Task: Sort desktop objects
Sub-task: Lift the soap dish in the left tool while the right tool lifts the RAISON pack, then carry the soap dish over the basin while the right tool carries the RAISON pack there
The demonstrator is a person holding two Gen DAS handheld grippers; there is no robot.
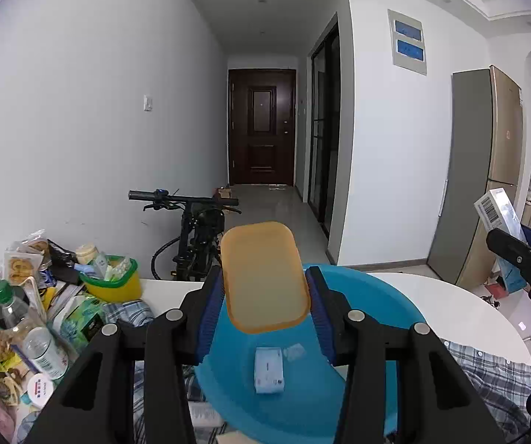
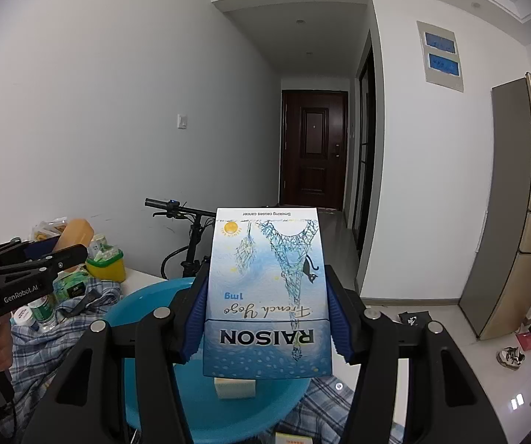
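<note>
Translucent orange lid (image 1: 264, 277), tilted upright, and upside-down blue RAISON carton (image 2: 267, 292), both above blue basin (image 1: 376, 296).

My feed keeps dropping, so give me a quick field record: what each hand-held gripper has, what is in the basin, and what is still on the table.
left hand-held gripper: shut on orange case
right hand-held gripper: shut on blue Raison box, print upside down
blue basin: below both, holds a small white-blue packet
left of basin: clutter pile, yellow tub, bottles
table cover: plaid cloth
</note>
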